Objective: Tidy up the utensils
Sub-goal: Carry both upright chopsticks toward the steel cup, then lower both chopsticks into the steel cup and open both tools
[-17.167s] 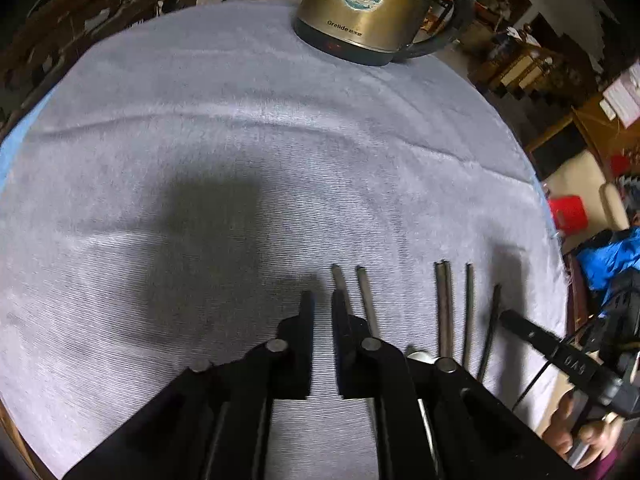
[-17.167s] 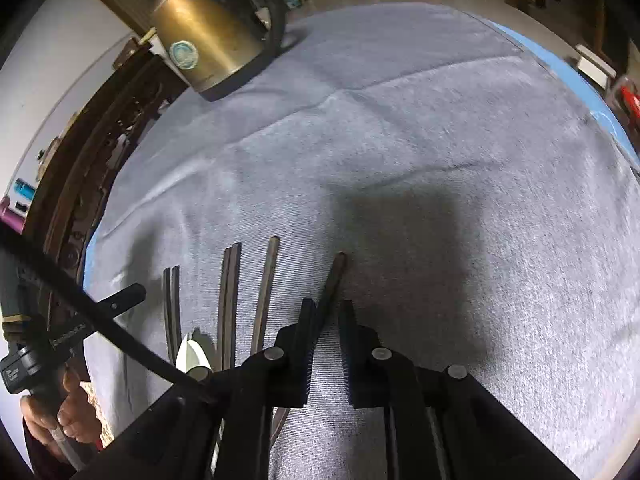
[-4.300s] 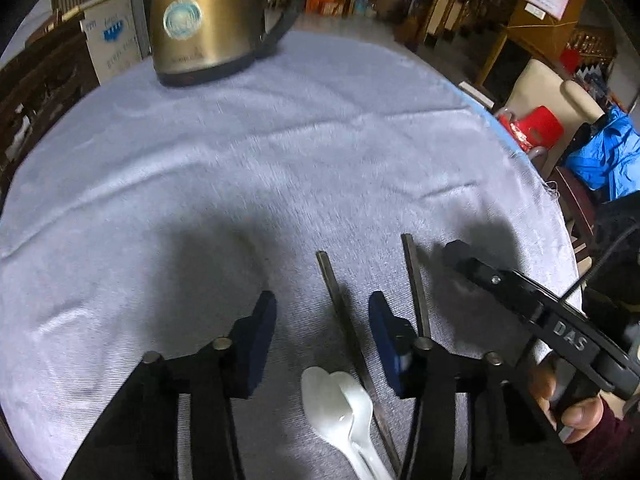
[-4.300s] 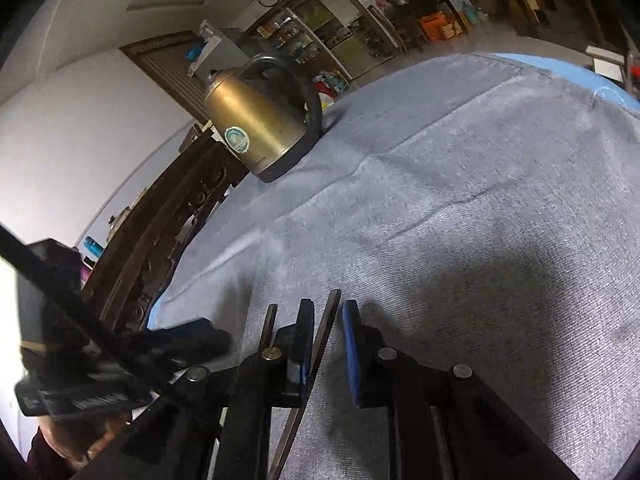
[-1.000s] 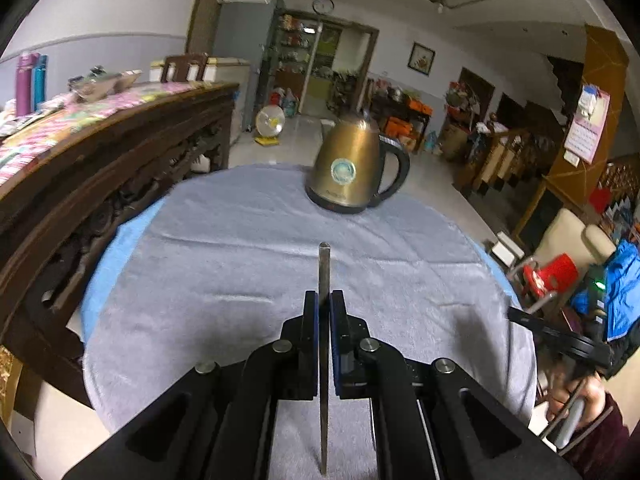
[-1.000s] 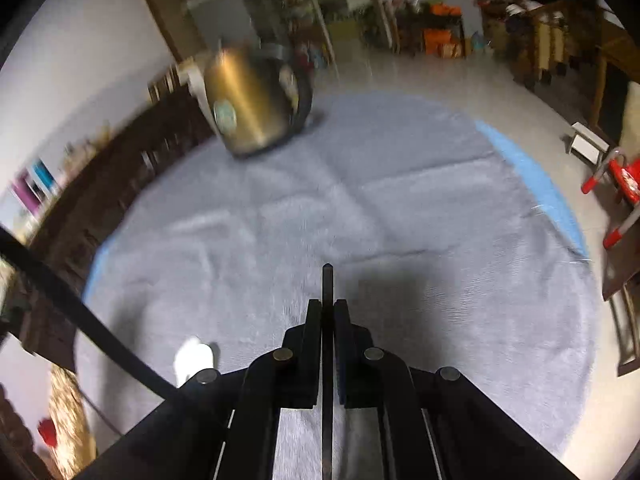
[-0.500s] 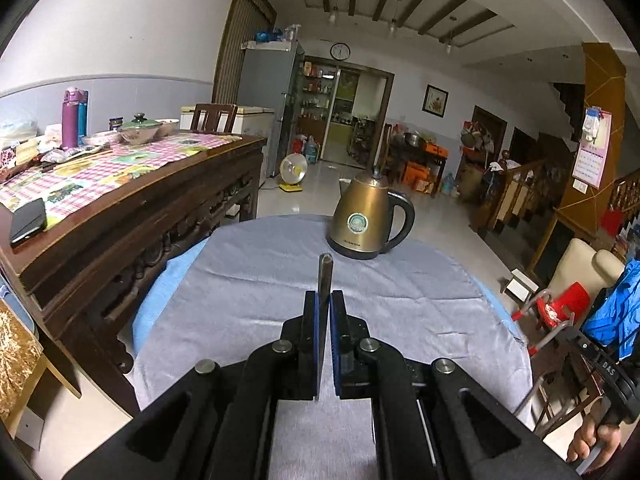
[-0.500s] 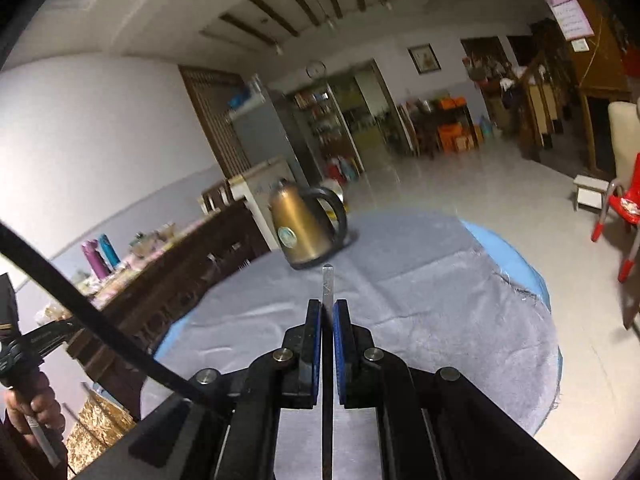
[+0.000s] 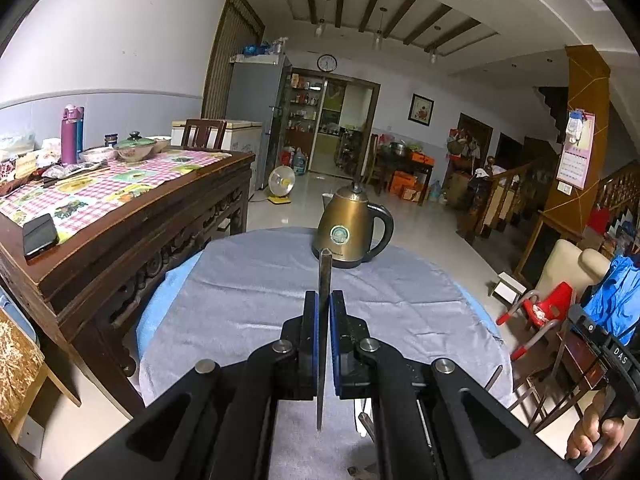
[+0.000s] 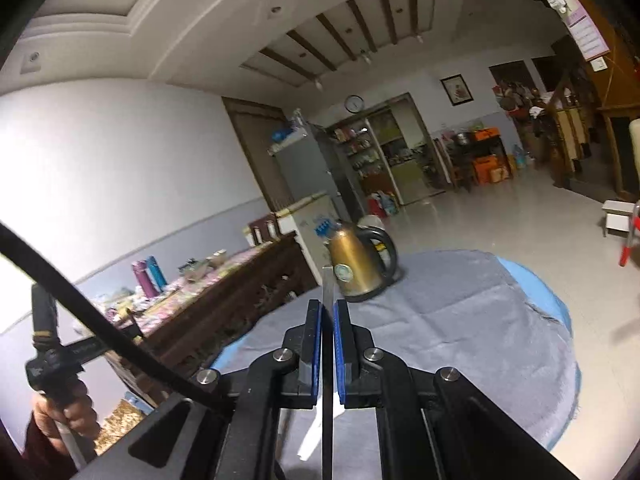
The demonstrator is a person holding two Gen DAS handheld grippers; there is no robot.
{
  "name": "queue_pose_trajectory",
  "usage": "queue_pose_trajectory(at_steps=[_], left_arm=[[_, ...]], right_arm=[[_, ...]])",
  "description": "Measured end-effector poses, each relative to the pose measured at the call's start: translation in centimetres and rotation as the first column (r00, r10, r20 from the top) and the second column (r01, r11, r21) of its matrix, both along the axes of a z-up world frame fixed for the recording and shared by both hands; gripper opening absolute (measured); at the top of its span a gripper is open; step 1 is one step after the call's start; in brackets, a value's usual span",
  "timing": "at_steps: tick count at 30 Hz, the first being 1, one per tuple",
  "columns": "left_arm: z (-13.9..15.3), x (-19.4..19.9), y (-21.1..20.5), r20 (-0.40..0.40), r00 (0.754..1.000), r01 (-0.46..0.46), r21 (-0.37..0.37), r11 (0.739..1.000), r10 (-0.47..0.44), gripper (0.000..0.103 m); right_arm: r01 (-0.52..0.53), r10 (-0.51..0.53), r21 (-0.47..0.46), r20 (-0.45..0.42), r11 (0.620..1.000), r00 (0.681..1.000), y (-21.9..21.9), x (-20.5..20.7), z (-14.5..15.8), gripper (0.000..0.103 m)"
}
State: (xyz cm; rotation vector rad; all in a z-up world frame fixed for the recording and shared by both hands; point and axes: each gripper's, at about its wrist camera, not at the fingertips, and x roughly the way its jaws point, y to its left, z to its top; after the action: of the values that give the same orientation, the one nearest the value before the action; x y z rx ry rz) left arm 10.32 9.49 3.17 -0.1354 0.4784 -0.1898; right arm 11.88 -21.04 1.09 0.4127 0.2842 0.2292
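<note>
Now both grippers are lifted well clear of the surface (image 9: 248, 300), each with its jaws pinching a single dark chopstick. The left gripper (image 9: 324, 300) holds its chopstick (image 9: 323, 320) edge-on between the blue pads, the tip rising in front of the gold kettle (image 9: 348, 232). The right gripper (image 10: 328, 312) clamps the other chopstick (image 10: 327, 360) the same way, its pale tip beside the kettle (image 10: 356, 264).

A second ago both cameras looked mostly down on the grey cloth; since then they have tipped up, so the ceiling beams, the wall clock and the wooden sideboard (image 9: 120, 216) now fill the upper frame. Four seconds back the left jaws stood spread over a chopstick lying flat by a white spoon. That spoon (image 10: 316, 436) shows below the right gripper, still on the cloth.
</note>
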Motion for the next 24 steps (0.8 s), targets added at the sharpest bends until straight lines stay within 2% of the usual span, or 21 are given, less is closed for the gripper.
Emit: queue_pose_trajectory(at_steps=[14, 24], left_arm=[[4.3, -2.3, -0.5, 0.127, 0.992, 0.017, -0.008, 1.0, -0.015, 0.005], [5.5, -2.0, -2.5, 0.164, 0.985, 0.055, -0.002, 0.998, -0.054, 0.005]], right_arm=[[-0.098, 0.099, -0.013, 0.104, 0.995, 0.99, 5.5, 0.8, 2.5, 0.006], [-0.079, 0.092, -0.084, 0.169, 0.993, 0.981, 9.0, 1.4, 1.8, 0.006]])
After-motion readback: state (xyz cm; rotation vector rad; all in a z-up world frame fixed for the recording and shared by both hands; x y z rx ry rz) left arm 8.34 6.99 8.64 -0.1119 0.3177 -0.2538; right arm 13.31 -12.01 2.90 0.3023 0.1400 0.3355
